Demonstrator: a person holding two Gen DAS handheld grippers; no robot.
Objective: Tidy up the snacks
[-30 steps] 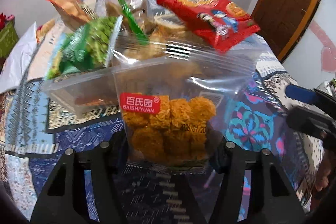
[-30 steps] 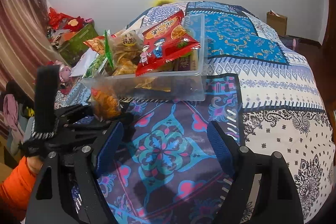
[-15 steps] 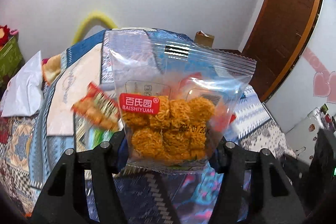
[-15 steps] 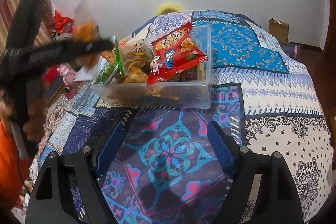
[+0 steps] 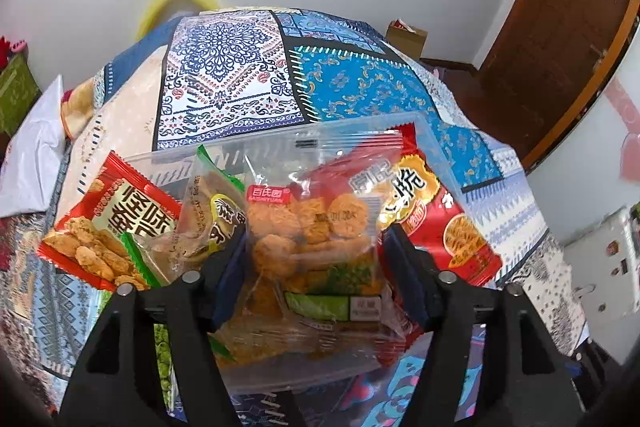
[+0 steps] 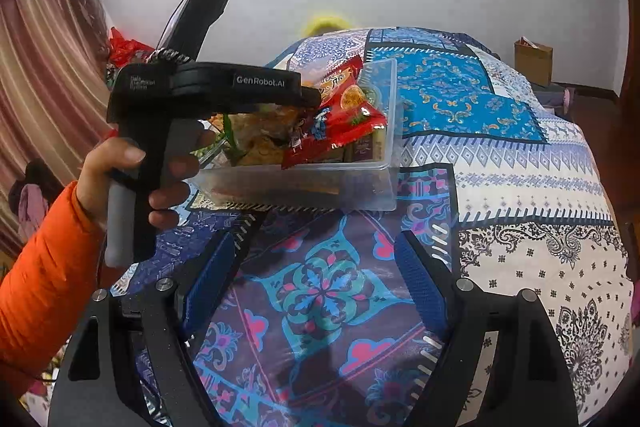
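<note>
Clear plastic packet of orange crispy balls [image 5: 308,227], squarely between the blue-padded fingers [image 5: 230,267] of the left gripper [image 5: 315,233]. See-through film, crimped top seam, small red label with white characters at the upper left corner, printed date across the front, a dozen or so round knobbly pieces bunched in the lower half. Stands upright, tipped slightly away from the fingers, its lower end down among other bags in the clear rectangular plastic container [image 5: 360,121]. Left fingers spreading at this moment, pads just off the packet's side edges rather than squeezing them.

Just outside the left-hand finger: a red packet of fried bites with a green corner [image 5: 108,223] and a clear bag with a yellow-black label [image 5: 212,211]. Just outside the right-hand finger: a large red packet with a gold badge [image 5: 444,227]. Below and behind the packet, green pea snacks [image 5: 340,275] seen through the film.

From the right wrist view: left tool gripped by a hand [image 6: 120,179] in an orange sleeve [image 6: 40,267], nose over the container. Right gripper [image 6: 316,239] fingers spread wide, nothing between them, above the patterned patchwork bedspread [image 6: 500,187], with the container beyond the fingertips.
</note>
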